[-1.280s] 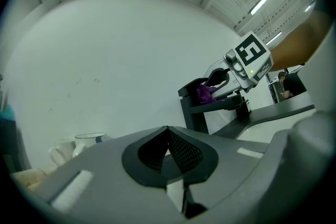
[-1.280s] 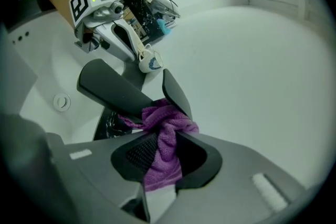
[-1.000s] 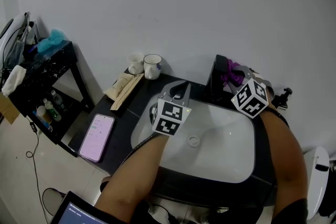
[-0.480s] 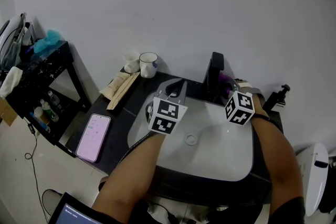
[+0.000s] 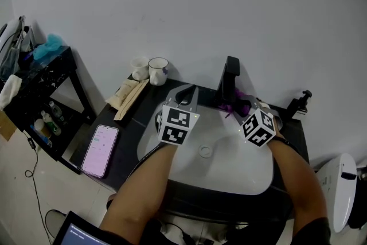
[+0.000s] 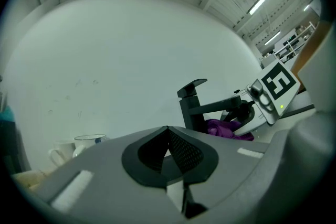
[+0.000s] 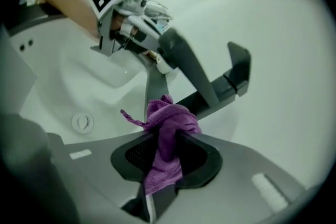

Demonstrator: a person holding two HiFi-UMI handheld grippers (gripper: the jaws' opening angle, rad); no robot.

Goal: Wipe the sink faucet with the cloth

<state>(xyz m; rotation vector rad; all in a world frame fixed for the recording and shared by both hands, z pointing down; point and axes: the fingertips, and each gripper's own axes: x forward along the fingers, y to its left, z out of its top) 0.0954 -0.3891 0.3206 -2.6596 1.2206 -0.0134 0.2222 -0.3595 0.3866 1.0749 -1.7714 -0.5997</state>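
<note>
A black faucet [image 5: 230, 76] stands at the back of the white sink [image 5: 252, 166]. My right gripper [image 5: 237, 105] is shut on a purple cloth [image 5: 232, 107], just in front of the faucet's base under the spout. The right gripper view has the cloth [image 7: 167, 131] bunched between the jaws and pressed near the faucet's spout [image 7: 210, 93]. My left gripper [image 5: 186, 97] hovers over the sink's back left rim, jaws shut on nothing. In the left gripper view the faucet [image 6: 190, 104] and cloth [image 6: 222, 128] lie ahead to the right.
A mug [image 5: 158, 72] and a white cup [image 5: 137, 67] stand on the dark counter at the back left, beside a wooden packet [image 5: 128, 97]. A phone [image 5: 99, 150] lies at the counter's left. A soap pump [image 5: 300, 102] is at right, a black shelf [image 5: 40, 78] at far left.
My right gripper has come down and to the left with the cloth, from beside the faucet's top to in front of its base. The left gripper has hardly moved.
</note>
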